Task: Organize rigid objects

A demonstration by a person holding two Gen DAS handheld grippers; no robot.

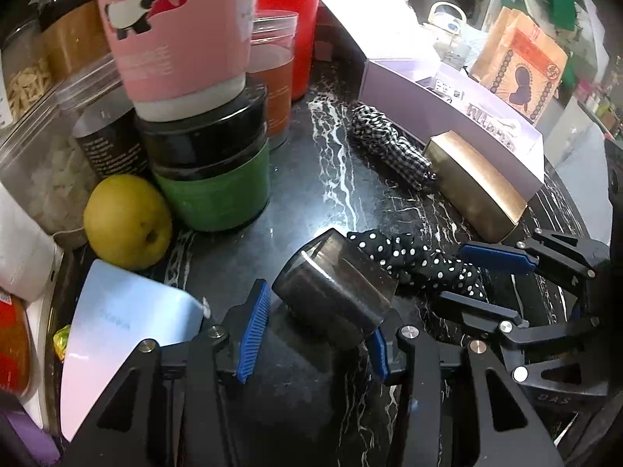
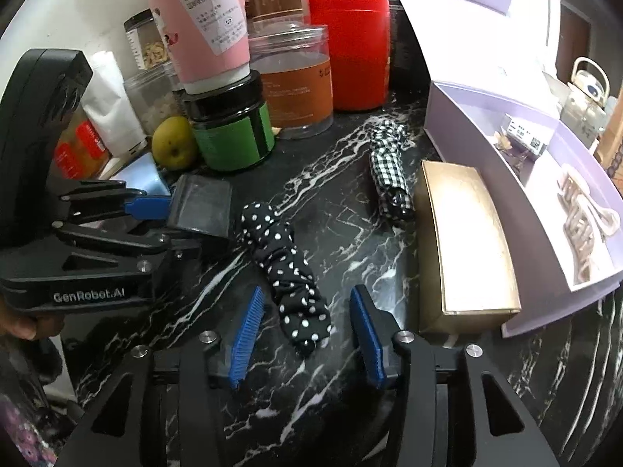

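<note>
- Left gripper (image 1: 317, 332): I hold a dark, smoky-clear block (image 1: 335, 292) between its blue pads, and both pads appear to touch the block's sides. Block sits tilted over the black marble counter (image 1: 331, 179).
- Right gripper (image 2: 305, 336): jaws stand apart, pads clear of the polka-dot scrunchie (image 2: 288, 272) lying between them on the counter.
- Gold box (image 2: 465, 241) lies to the right, beside the lilac tray (image 2: 440, 116); a hair claw (image 2: 584, 214) rests in the tray.
- Checked scrunchie (image 2: 389, 163) lies farther back, near the gold box.
- Green-labelled jar (image 1: 212, 190) and yellow fruit (image 1: 126, 222) stand far left, touching.
</note>
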